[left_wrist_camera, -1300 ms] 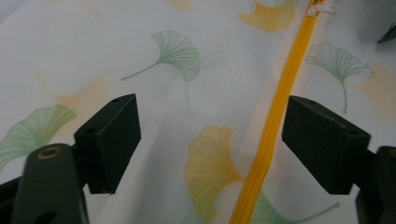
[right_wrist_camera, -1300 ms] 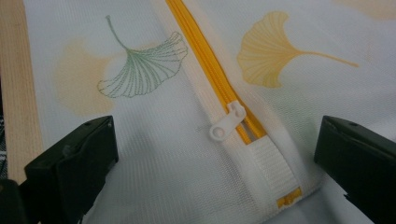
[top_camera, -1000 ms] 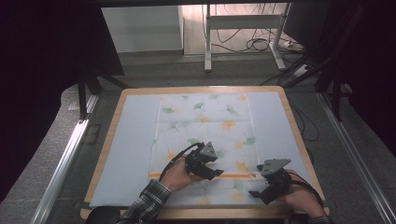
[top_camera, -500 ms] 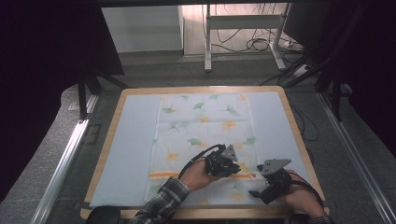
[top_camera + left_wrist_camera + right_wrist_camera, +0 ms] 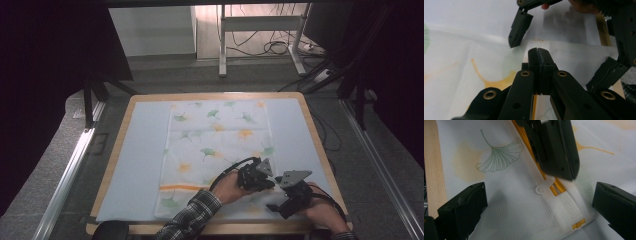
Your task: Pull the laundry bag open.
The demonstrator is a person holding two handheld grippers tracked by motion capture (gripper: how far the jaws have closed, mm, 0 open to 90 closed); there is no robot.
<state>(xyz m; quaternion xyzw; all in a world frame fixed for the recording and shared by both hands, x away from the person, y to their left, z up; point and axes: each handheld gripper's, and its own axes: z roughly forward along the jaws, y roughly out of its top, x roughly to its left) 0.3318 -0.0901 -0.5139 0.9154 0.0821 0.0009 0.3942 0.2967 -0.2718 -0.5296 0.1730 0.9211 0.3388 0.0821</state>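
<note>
A white cloth cover point(image 5: 220, 140) printed with ginkgo leaves lies flat on the table, with an orange zipper point(image 5: 180, 188) along its near edge. My left gripper point(image 5: 267, 184) sits at the zipper's right end, jaws pressed together point(image 5: 539, 53) over the orange teeth point(image 5: 557, 186). The white zipper pull point(image 5: 543, 187) sticks out from under its tip. My right gripper point(image 5: 280, 204) is just to the right, open. Its jaws point(image 5: 539, 207) stand wide on either side of the zipper's end tab point(image 5: 579, 223), resting low on the cloth. One of its fingers point(image 5: 520, 27) reaches in from above in the left gripper view.
The cover lies on a light blue mat point(image 5: 140, 170) on a wooden table point(image 5: 114, 160), whose near right edge is close to both hands. Metal rails point(image 5: 70, 170) run along the floor on both sides. A desk frame and cables point(image 5: 280, 47) stand beyond the table.
My left gripper has slid to the right along the zipper line until it nearly meets the right gripper. The right gripper has stayed put, open.
</note>
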